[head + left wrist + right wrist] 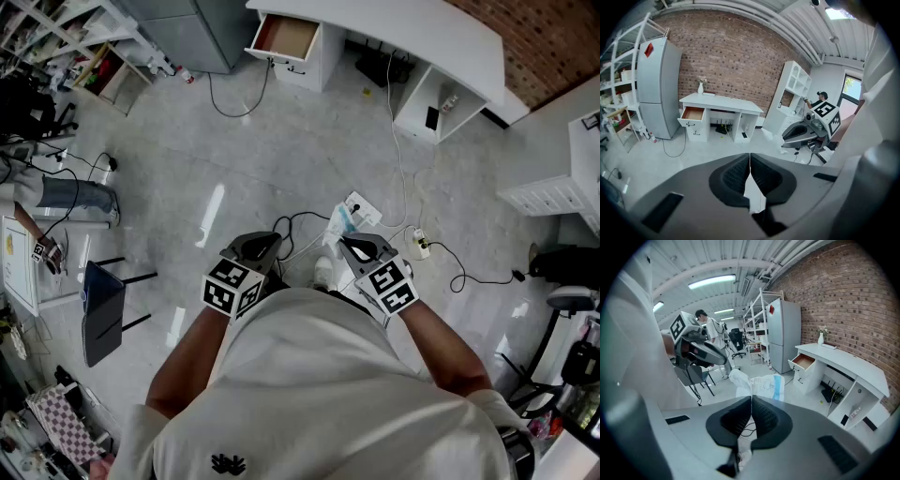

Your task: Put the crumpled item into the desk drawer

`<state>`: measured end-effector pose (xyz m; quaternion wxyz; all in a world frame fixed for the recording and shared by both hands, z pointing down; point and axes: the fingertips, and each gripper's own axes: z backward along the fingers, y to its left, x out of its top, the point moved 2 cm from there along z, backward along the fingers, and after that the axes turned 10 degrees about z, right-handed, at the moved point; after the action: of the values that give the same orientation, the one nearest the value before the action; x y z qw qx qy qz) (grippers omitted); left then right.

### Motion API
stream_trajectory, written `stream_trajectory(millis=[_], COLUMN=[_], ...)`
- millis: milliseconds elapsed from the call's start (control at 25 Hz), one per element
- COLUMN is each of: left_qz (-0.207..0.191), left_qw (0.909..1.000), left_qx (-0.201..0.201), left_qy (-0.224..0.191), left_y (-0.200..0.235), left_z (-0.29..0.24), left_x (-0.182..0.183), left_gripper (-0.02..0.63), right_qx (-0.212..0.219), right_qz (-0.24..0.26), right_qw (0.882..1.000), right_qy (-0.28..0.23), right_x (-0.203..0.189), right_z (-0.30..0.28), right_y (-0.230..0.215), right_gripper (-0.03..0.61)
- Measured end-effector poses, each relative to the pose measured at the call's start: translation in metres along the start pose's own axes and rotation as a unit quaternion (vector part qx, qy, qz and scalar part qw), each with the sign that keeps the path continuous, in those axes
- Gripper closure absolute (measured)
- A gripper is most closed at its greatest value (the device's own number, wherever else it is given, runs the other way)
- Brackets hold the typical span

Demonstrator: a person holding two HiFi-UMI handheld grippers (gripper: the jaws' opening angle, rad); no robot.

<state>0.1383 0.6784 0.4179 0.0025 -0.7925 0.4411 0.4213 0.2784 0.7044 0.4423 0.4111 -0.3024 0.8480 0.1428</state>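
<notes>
Right gripper (751, 399): jaws closed on the crumpled white-and-blue plastic item (759, 383), which sticks out past the tips. It is held near the person's white shirt (319, 375), above the grey floor (281, 159). Left gripper (750, 157): jaws pressed together, nothing between them, just left of the right one. The white desk (412, 28) stands far ahead. Its brown-lined drawer (286, 37) is pulled open at the desk's left end, well apart from the item.

Glossy pale floor (281, 141) catching light, rough red brick wall (736, 61), smooth white painted table (422, 28), drawer (286, 37) with brown wood-look inside, crumpled item (761, 383) of thin crinkly white and blue film, matt grey plastic right gripper (751, 399) with ribbed black pads (736, 418), white cloth shirt (319, 394)
</notes>
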Motion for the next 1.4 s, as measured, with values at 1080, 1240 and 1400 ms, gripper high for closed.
stream_trajectory(millis=[1080, 1240, 1400], left_qz=[0.026, 0.025, 0.045], left_qw=[0.9976, 0.9976, 0.9966], left_qx=[-0.055, -0.061, -0.055], left_qy=[-0.032, -0.022, -0.041], left_y=[0.307, 0.353, 0.384], left_z=[0.038, 0.042, 0.04], left_x=[0.127, 0.14, 0.158], left_gripper=[0.589, 0.589, 0.589], right_qx=[-0.028, -0.028, -0.015], right_qz=[0.022, 0.035, 0.05], right_qw=[0.998, 0.997, 0.996], right_qy=[0.049, 0.054, 0.067], right_x=[0.213, 0.253, 0.271], right_z=[-0.251, -0.287, -0.315], right_y=[-0.089, -0.099, -0.11], right_gripper=[0.549, 0.549, 0.549])
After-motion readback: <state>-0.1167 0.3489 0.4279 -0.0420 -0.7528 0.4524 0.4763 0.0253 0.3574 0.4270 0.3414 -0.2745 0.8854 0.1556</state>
